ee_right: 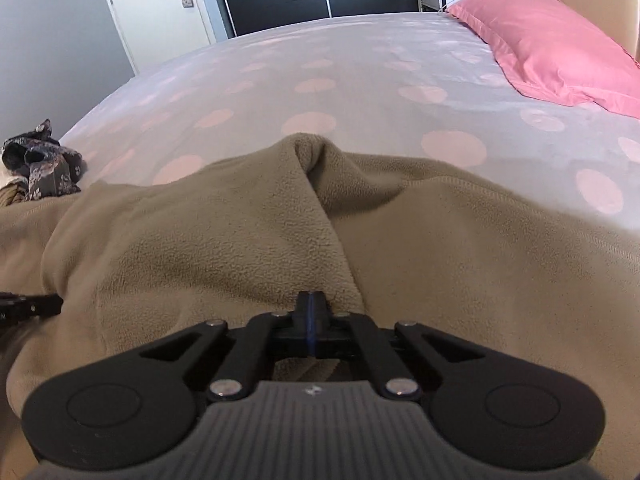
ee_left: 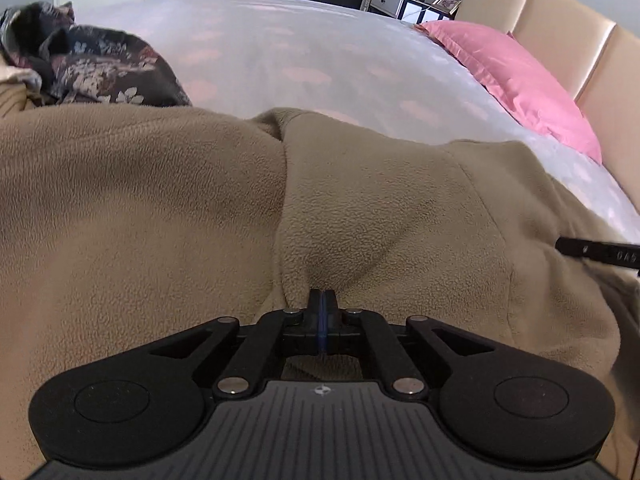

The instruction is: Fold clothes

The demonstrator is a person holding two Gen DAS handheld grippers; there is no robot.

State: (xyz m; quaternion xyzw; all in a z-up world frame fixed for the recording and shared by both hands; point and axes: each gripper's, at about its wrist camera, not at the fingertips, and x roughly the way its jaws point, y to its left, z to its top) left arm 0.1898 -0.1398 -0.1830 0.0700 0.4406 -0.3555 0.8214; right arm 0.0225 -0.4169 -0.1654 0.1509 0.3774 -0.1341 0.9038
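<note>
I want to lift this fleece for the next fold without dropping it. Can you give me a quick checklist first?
1. Left tool shut: ok, jaws together at the tan fleece.
2. Right tool shut: ok, jaws together at the fleece.
3. Fabric really pinched in either tool: cannot tell, the tips hide it.
4. Fleece lying flat: not ok, a ridge runs up its middle.
5. Bedspread beyond the fleece free: ok.
6. Flowered dark garment clear of the fleece: cannot tell; it lies at the fleece's edge.

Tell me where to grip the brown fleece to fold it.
Grip the fleece along its near edge, from the near side, where both the left gripper and the right gripper sit shut. That edge is nearest them, and the cloth spreads away across the bed.
</note>
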